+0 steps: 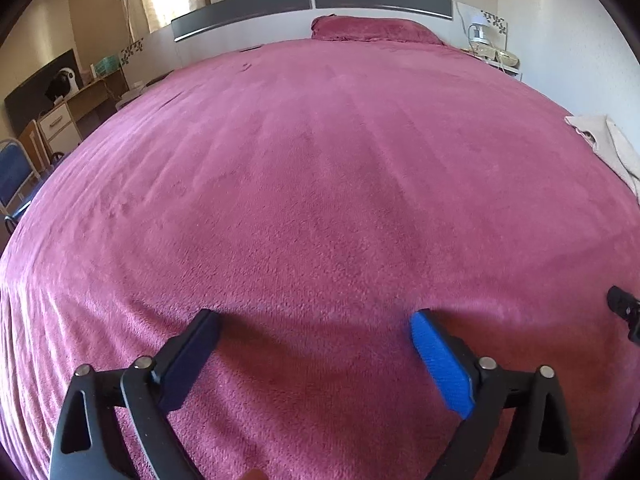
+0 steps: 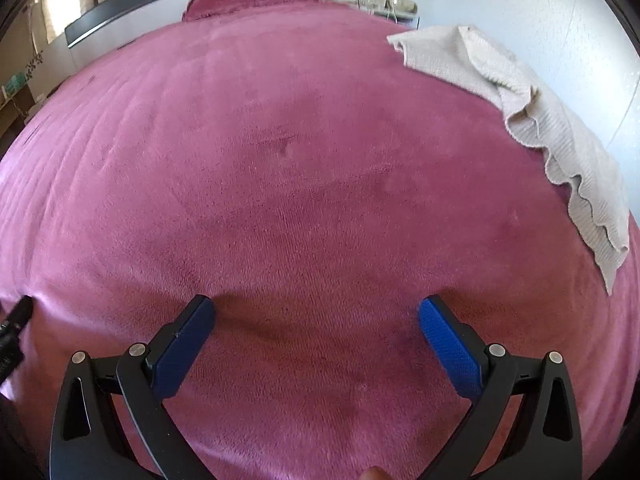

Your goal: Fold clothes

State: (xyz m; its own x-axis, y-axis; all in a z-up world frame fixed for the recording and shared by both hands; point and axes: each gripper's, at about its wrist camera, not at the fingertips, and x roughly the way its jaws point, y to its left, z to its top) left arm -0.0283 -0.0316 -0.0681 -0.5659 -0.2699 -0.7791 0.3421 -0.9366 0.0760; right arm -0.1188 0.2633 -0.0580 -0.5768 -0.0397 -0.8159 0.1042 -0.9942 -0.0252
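A beige knitted garment (image 2: 532,116) lies crumpled along the right side of the bed; in the left wrist view only its edge (image 1: 604,144) shows at the far right. My right gripper (image 2: 316,310) is open over the pink blanket (image 2: 280,180), well to the left of the garment, with nothing between its blue pads (image 2: 452,352). Over the near part of the blanket (image 1: 320,168) my left gripper (image 1: 316,322) is also open and empty. Each gripper's black tip shows at the edge of the other's view.
A pink pillow (image 1: 372,30) lies at the headboard (image 1: 312,4). A bedside stand with small items (image 1: 492,48) is at the far right, a desk with drawers (image 1: 72,108) and a blue chair (image 1: 14,176) at the left.
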